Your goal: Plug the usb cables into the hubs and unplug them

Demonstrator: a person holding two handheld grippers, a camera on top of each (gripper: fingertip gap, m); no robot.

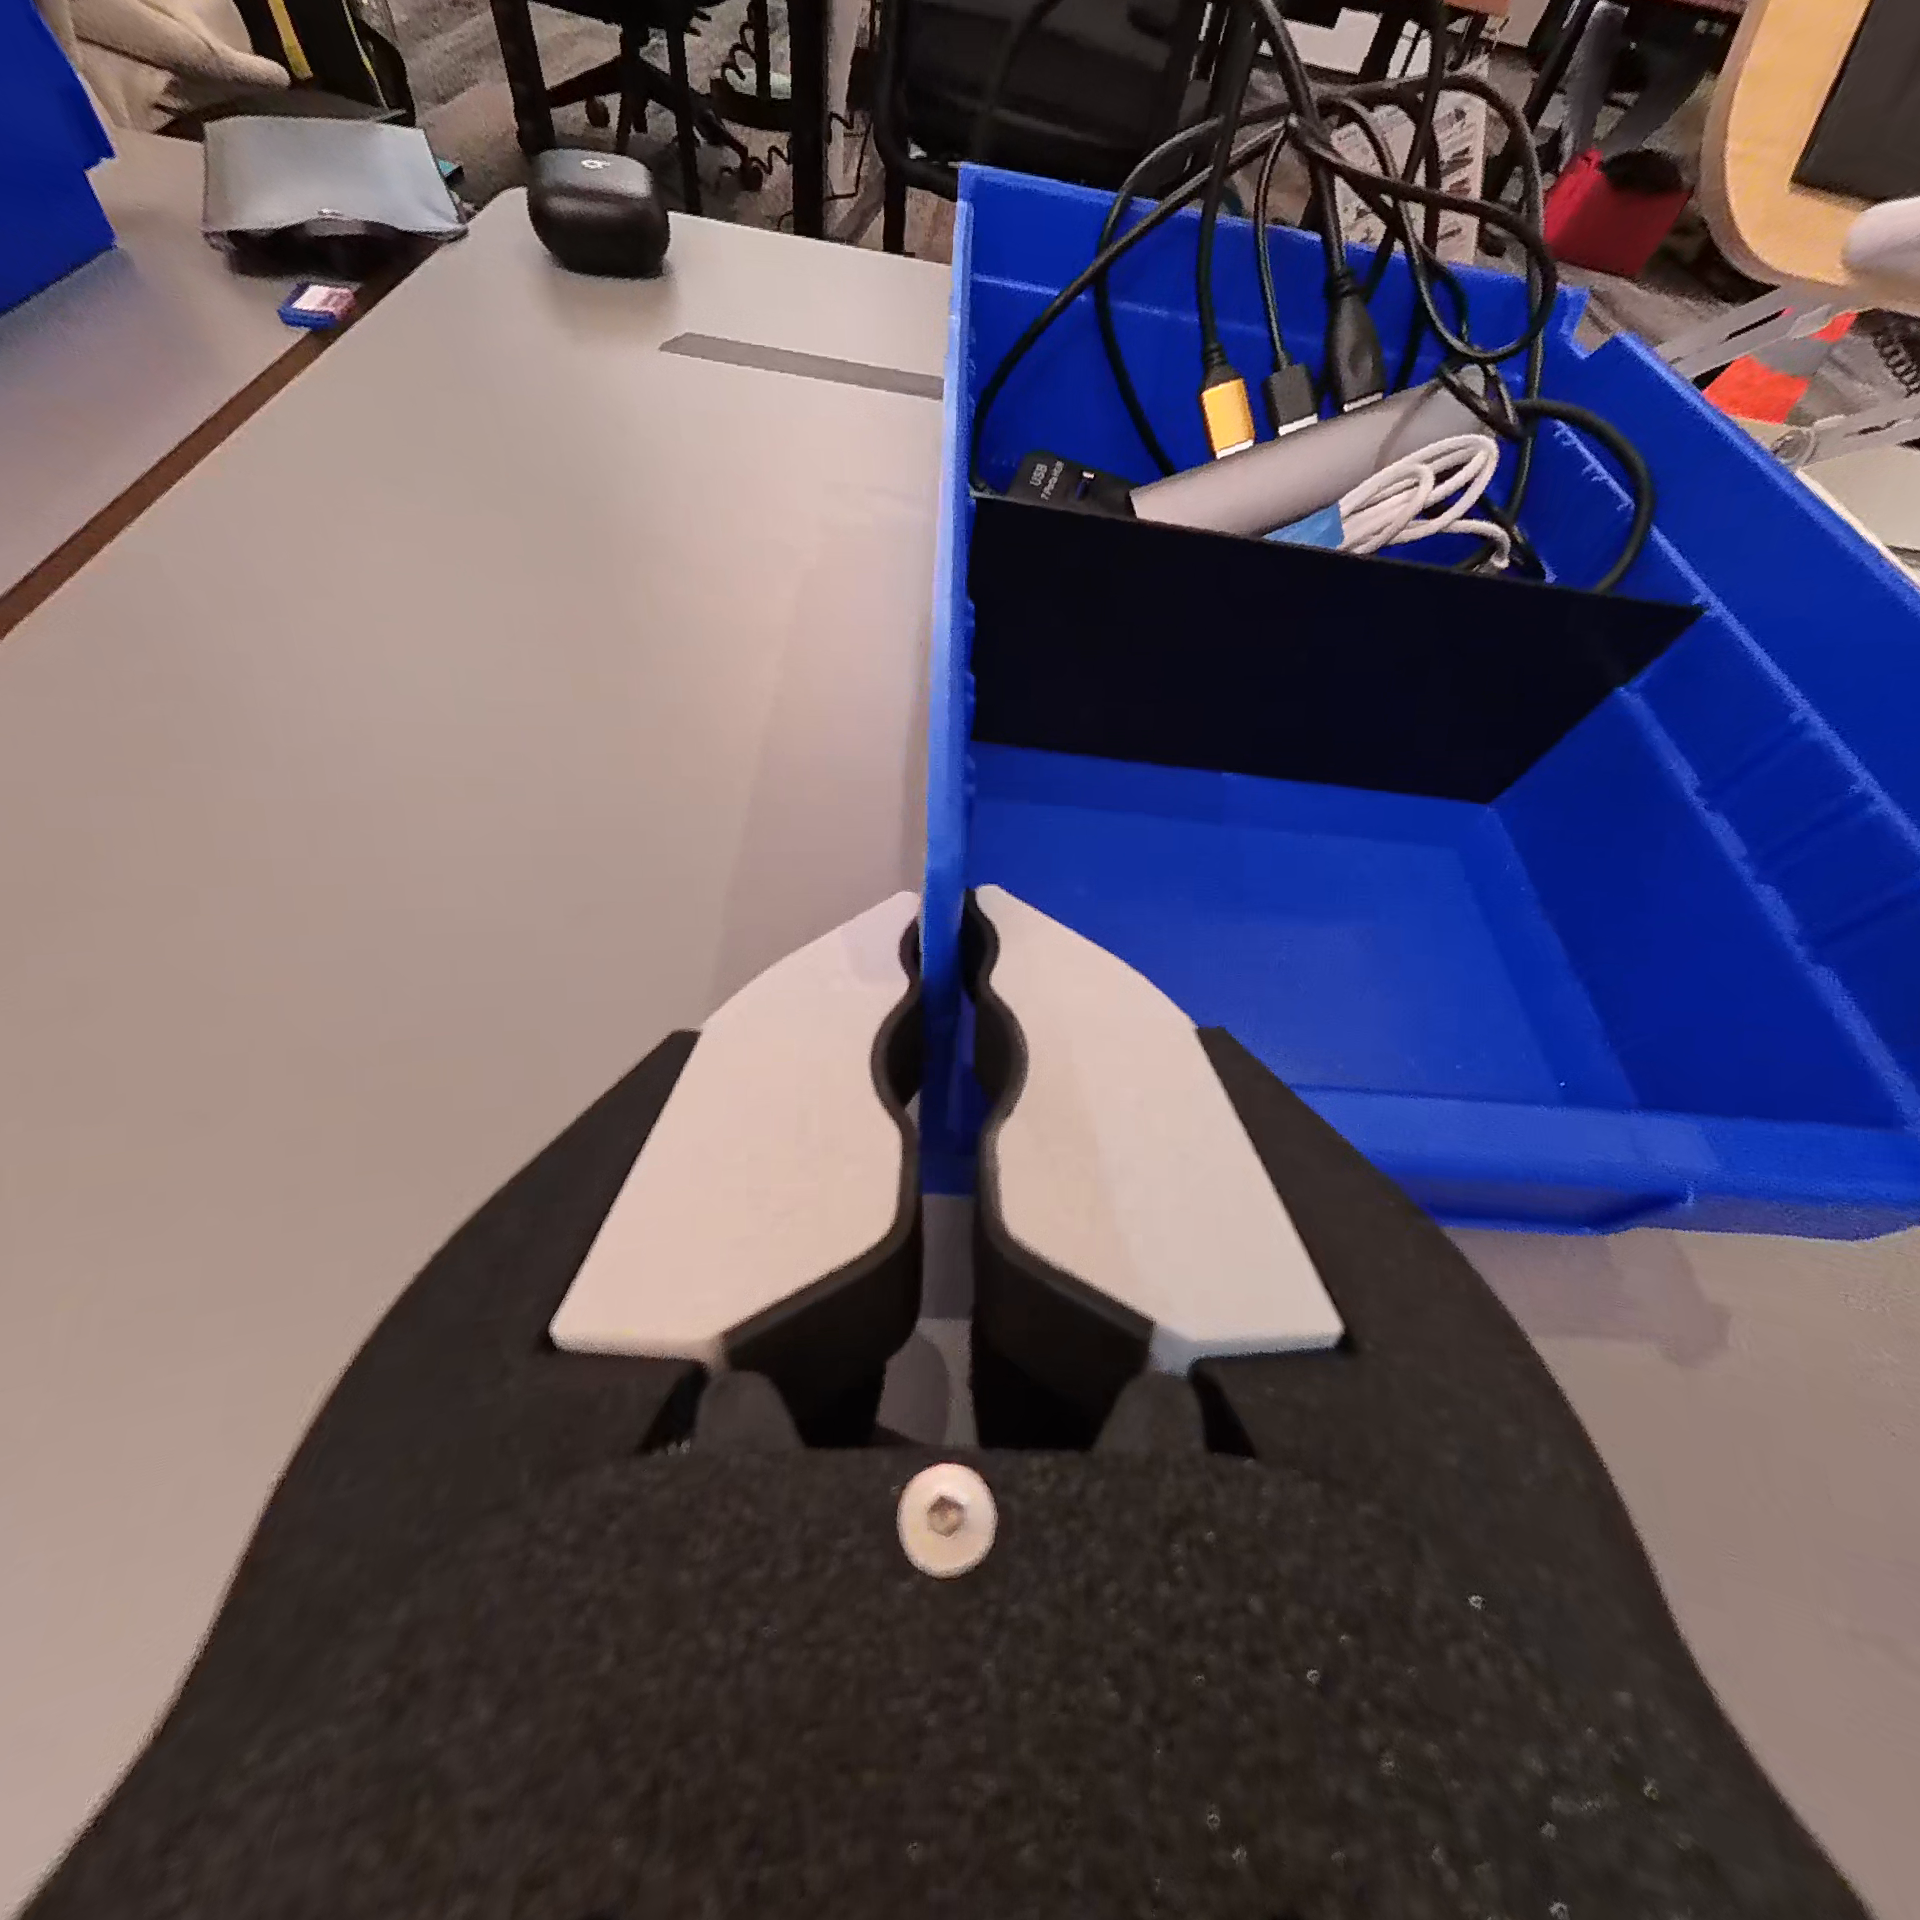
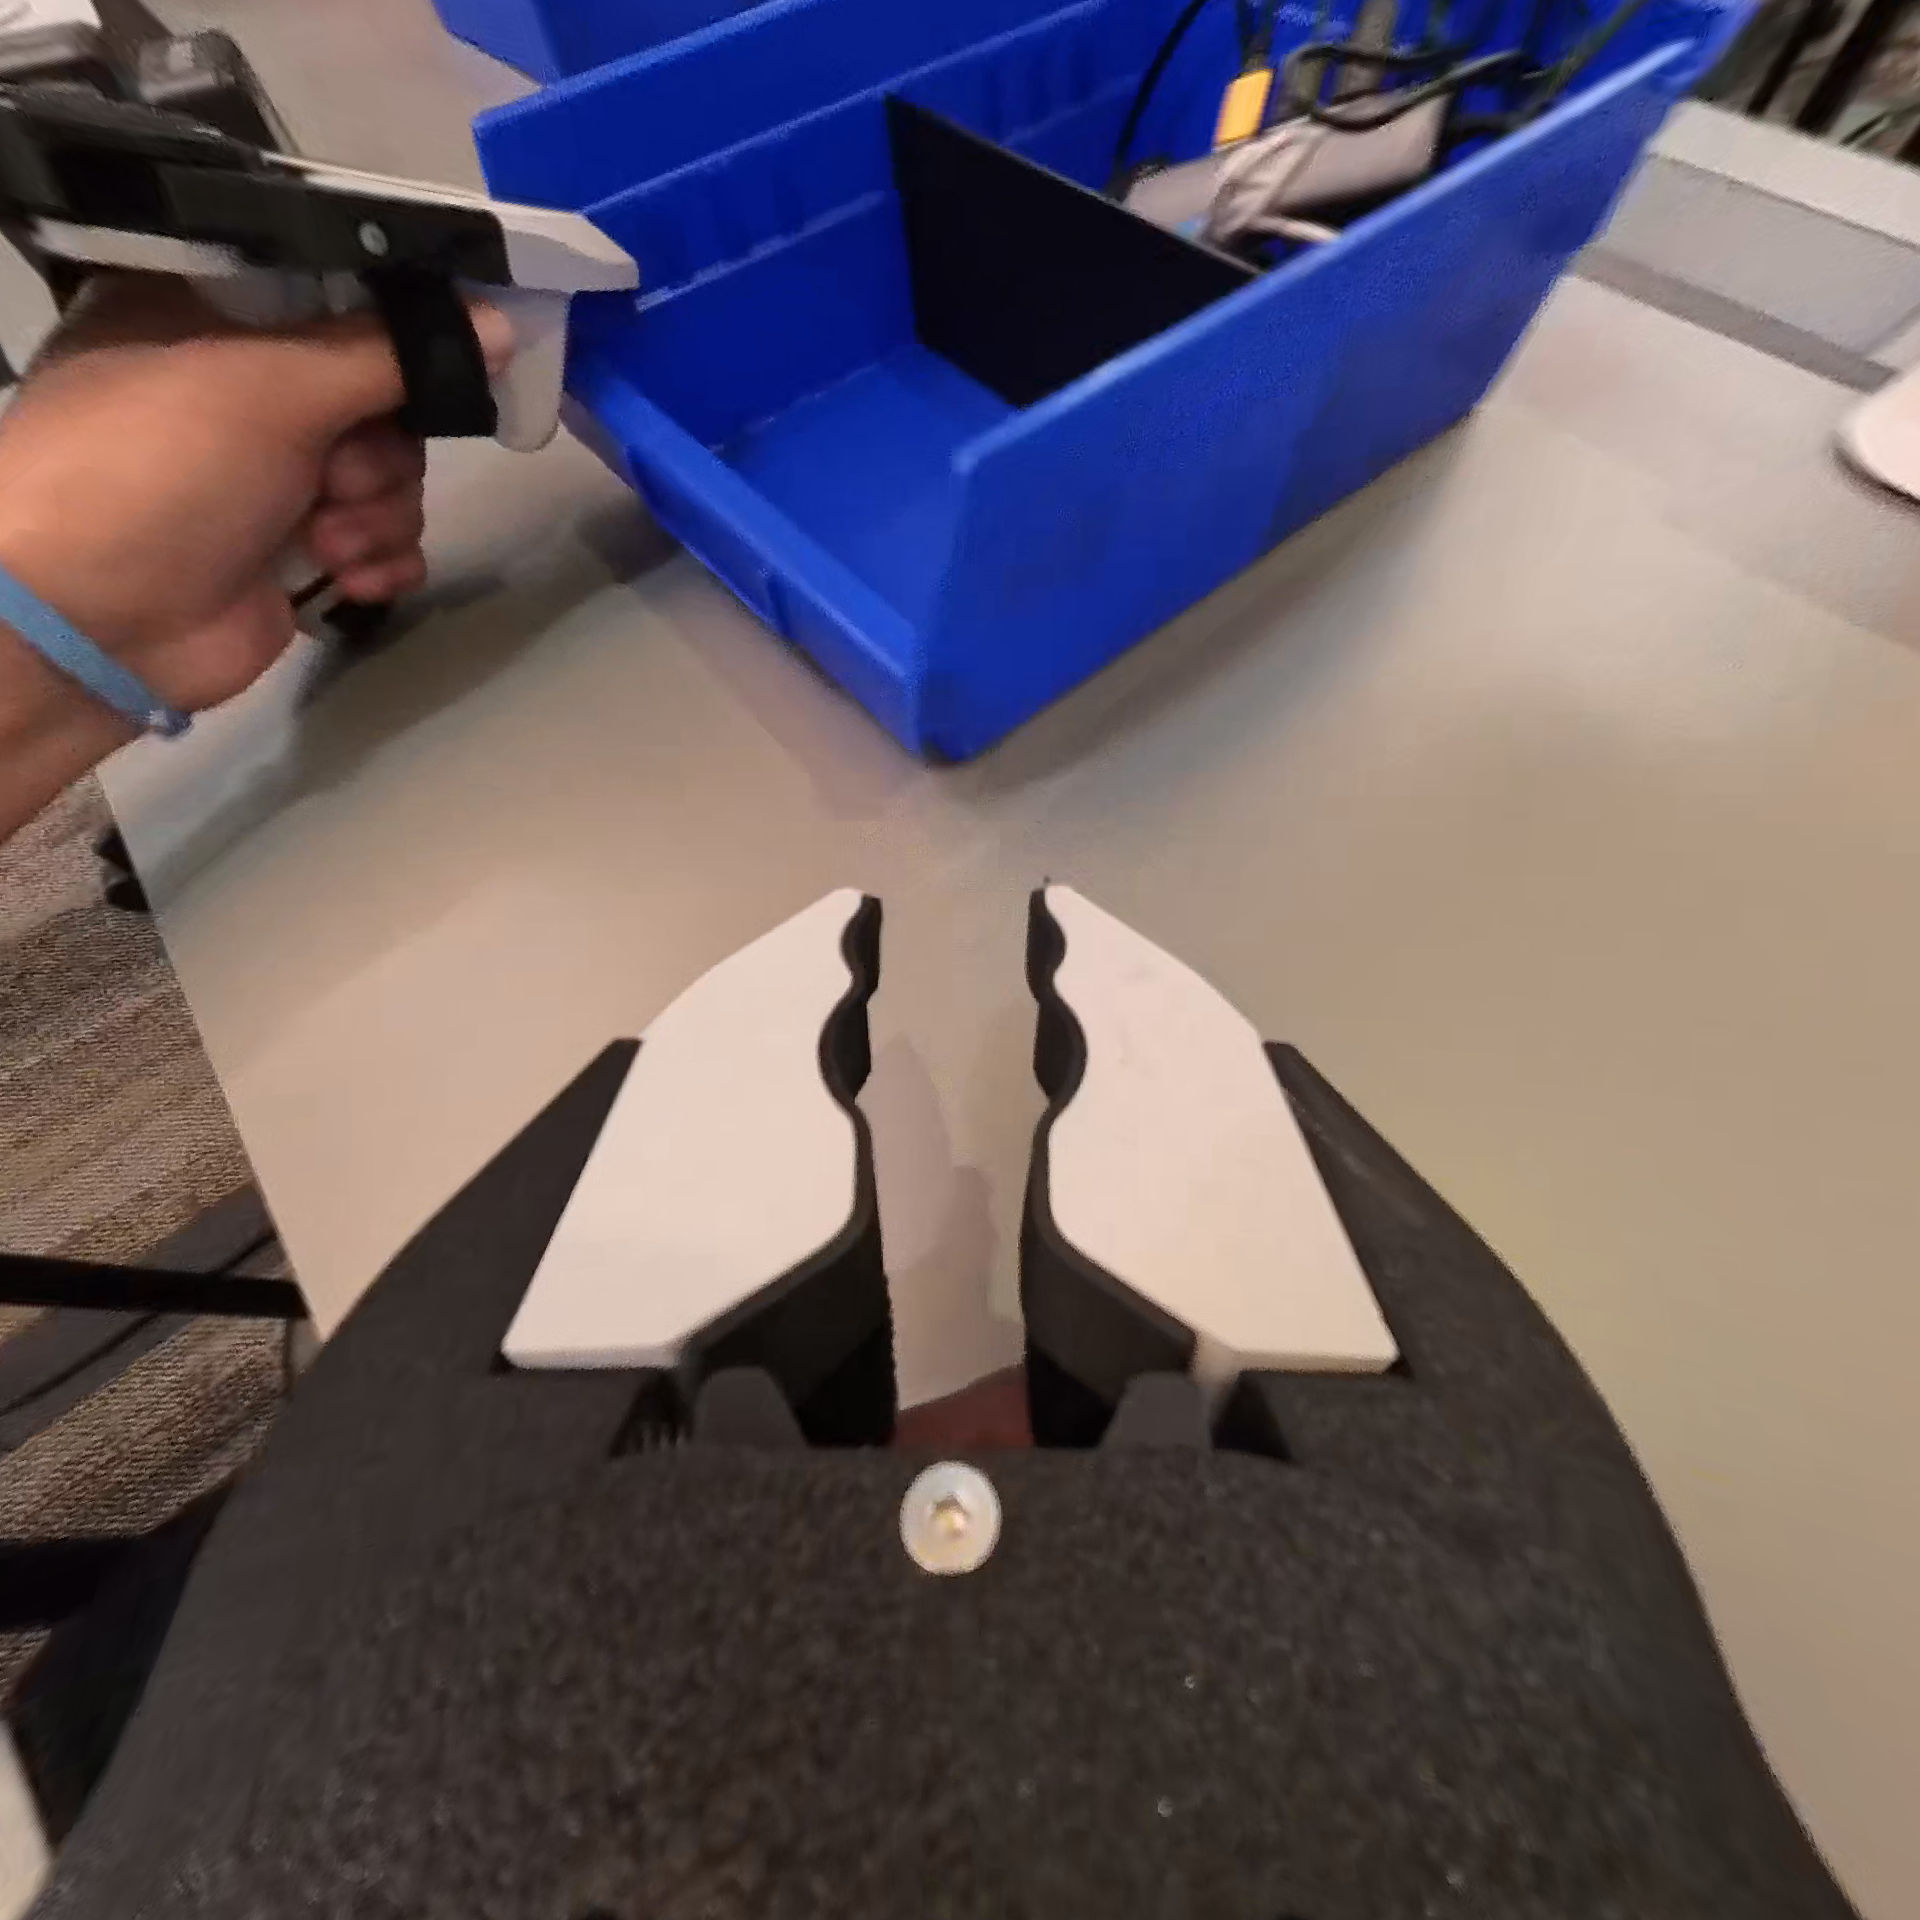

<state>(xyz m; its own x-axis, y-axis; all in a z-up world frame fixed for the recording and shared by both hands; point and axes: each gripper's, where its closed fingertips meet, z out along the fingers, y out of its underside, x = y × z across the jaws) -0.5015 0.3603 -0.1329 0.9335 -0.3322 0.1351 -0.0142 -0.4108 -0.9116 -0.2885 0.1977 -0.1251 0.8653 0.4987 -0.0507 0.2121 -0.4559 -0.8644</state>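
While the left hand-held gripper (image 1: 943,935) clenches the blue bin (image 1: 1351,935) wall at frame centre, the right hand-held gripper (image 2: 954,914) hangs released over the worktop (image 2: 1455,831). Upper right, stiff plugs (image 1: 1226,416) sit in a light hub (image 1: 1330,468), best pinched at their housings. Only the right view shows the hand (image 2: 187,499).

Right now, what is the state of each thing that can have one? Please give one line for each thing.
Left gripper: shut on the bin wall.
Right gripper: open, empty, over the table.
Bin: upright on the table, split by a black divider.
Near compartment: empty.
Far compartment: holds hubs and cables.
Grey hub: three cables plugged in.
White cable: coiled, loose.
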